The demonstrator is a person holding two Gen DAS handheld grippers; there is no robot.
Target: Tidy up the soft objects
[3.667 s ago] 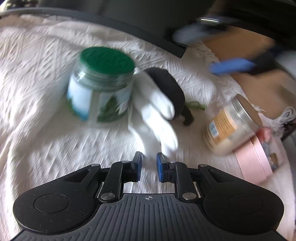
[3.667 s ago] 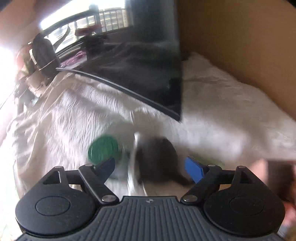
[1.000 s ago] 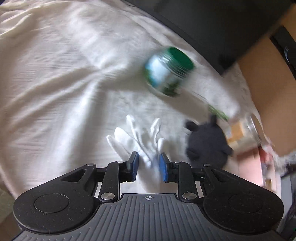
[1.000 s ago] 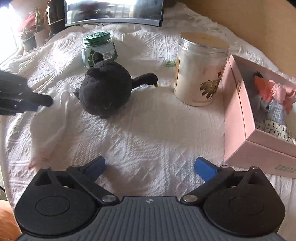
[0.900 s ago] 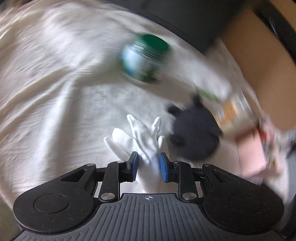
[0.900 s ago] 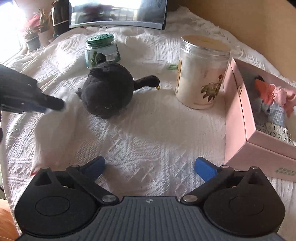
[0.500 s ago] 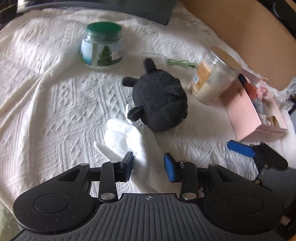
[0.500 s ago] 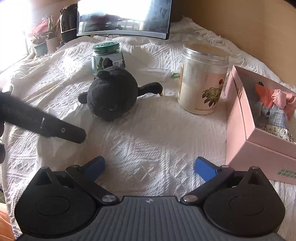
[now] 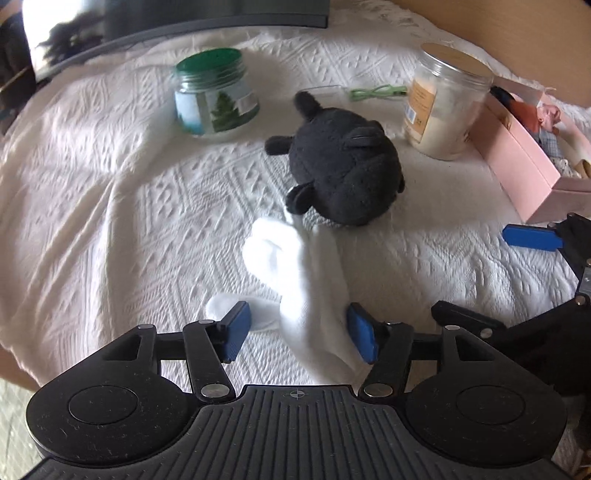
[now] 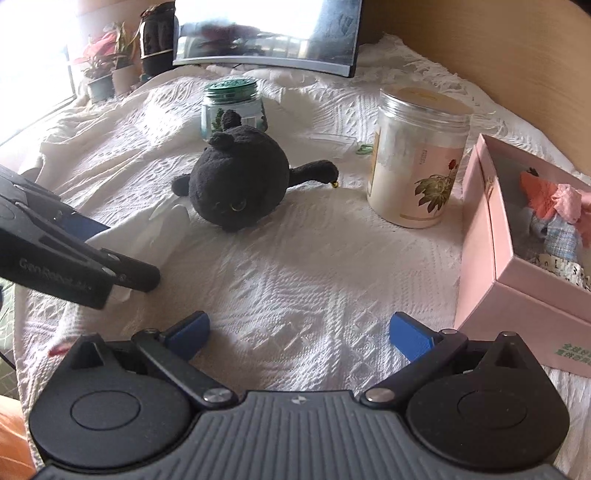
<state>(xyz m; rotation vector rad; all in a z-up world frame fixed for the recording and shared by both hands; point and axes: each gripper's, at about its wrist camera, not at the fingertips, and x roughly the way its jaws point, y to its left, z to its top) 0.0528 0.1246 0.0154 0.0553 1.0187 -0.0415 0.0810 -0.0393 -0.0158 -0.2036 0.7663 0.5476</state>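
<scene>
A white glove point(image 9: 299, 273) lies on the white bedspread, its cuff between the jaws of my left gripper point(image 9: 300, 332), which is open around it. The glove's fingers reach toward a black plush toy point(image 9: 343, 170) just beyond. In the right wrist view the plush point(image 10: 236, 184) sits ahead at center, the glove point(image 10: 147, 229) to its left under the left gripper's arm. My right gripper point(image 10: 299, 336) is open and empty above the bedspread. A pink box point(image 10: 524, 266) with soft cloth items stands at right.
A green-lidded glass jar point(image 9: 214, 99) and a tall clear jar with a tan lid point(image 9: 443, 99) stand behind the plush. A green cord point(image 9: 376, 91) lies between them. A monitor point(image 10: 266, 33) and potted plants point(image 10: 99, 70) are at the back.
My left gripper carried the glove toward the plush, lowered it onto the bedspread and opened its jaws wider. The right gripper stayed open and barely moved.
</scene>
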